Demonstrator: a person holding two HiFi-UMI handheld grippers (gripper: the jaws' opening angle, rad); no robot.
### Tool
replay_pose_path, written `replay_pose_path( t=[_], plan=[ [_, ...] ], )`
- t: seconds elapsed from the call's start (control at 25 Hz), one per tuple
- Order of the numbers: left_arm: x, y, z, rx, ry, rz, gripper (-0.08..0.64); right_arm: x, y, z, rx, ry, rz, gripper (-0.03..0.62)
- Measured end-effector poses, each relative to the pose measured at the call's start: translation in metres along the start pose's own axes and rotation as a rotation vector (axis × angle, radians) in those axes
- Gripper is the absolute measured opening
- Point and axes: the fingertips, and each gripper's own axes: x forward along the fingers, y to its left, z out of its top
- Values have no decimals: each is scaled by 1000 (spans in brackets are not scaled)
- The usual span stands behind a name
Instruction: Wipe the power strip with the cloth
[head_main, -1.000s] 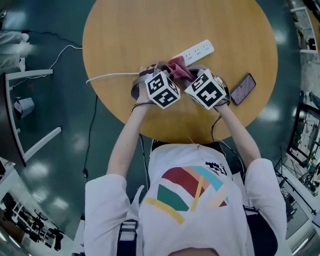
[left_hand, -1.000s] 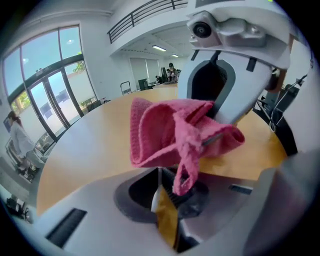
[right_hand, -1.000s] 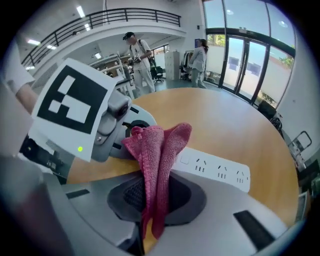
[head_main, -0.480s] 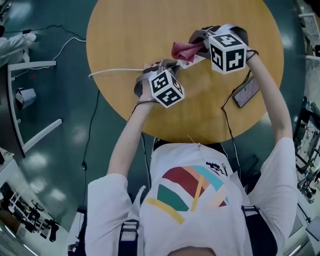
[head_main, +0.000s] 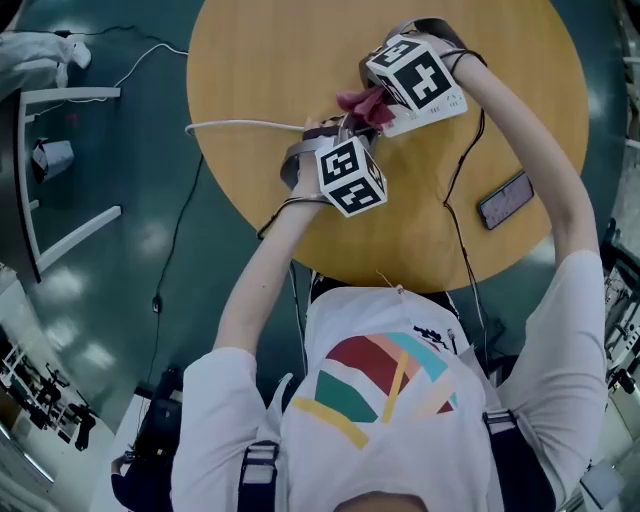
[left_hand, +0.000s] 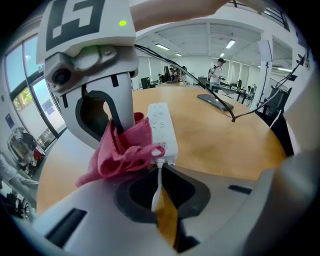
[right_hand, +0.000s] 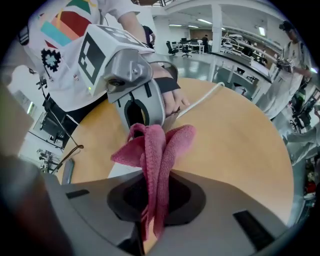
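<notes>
The right tool (right_hand: 151, 202), clenched on the cloth (right_hand: 157, 145), has swung away from beside the left tool (left_hand: 161, 200) to the far side of the power strip (left_hand: 162, 125) and rolled round to face the person. The cloth bunches just ahead of its jaws, at the strip's cord end, so a wiping pass looks underway. The left tool stays clamped on the cord (left_hand: 159, 172), steadying the strip on the bench (left_hand: 220, 145). The cloth is pink, nappy and softly folded. The strip is a long, smooth white bar. The bench is round matte wood.
</notes>
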Motion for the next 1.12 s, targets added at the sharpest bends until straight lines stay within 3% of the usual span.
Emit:
replay_pose_path(
  t=[0.2,0.44,0.68,1.12],
  plan=[
    [0,-2,-5,1,-1,18,72,8,4,6,-34,-7,66,38],
    [0,-3,-13,8,12,58,72,7,13,0,-14,-39,55,38],
    [-1,-2,-8,8,35,81,72,-7,39,-51,26,52,37,38],
    [2,1,-7,25,77,100,72,-17,81,-130,188,101,-15,38]
  ],
)
